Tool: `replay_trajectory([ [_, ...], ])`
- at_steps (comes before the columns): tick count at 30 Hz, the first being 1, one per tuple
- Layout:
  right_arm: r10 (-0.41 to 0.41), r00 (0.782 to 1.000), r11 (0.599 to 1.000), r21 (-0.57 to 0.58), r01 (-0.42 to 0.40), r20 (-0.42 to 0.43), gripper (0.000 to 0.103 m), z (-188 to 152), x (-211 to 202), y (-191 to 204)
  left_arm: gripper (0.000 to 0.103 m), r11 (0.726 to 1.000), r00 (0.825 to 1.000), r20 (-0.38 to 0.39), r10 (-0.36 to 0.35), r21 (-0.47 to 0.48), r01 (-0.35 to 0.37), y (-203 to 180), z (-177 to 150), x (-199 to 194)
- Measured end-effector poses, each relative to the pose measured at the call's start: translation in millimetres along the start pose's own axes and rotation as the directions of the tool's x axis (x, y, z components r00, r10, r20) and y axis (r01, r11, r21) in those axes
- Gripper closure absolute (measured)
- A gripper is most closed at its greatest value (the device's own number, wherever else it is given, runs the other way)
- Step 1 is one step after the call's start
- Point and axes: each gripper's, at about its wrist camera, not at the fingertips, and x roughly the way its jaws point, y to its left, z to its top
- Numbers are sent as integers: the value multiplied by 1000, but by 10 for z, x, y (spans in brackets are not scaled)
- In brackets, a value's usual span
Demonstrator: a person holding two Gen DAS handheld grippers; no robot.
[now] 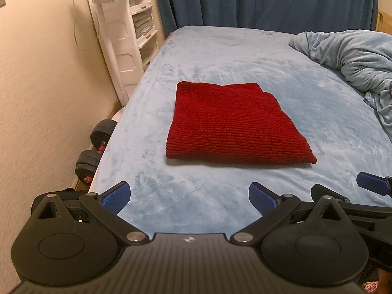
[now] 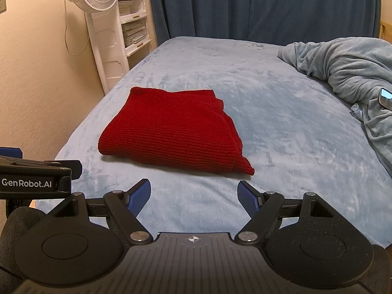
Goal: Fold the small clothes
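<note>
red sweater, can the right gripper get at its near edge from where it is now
Probably yes. The right gripper is open, and only bare bed cover lies between its fingers and the folded red sweater.

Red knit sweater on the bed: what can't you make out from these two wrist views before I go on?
- Red knit sweater: its underside and inner folds are hidden by its own top layer in both views.
- Dumbbells: partly hidden by the bed edge, left wrist view.
- Phone: cut by the right edge, right wrist view.
- Crumpled blanket: runs off frame.
</note>
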Motion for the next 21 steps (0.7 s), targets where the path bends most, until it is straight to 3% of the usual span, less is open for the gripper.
replay_trajectory([
  [15,-1,1000,1000,-1,1,0,24,3,0,9,0,1000,1000,0,0,1,0,16,-2,7],
  [21,0,1000,1000,-2,0,-1,24,3,-3,8,0,999,999,16,35,31,-35,38,-41,9],
])
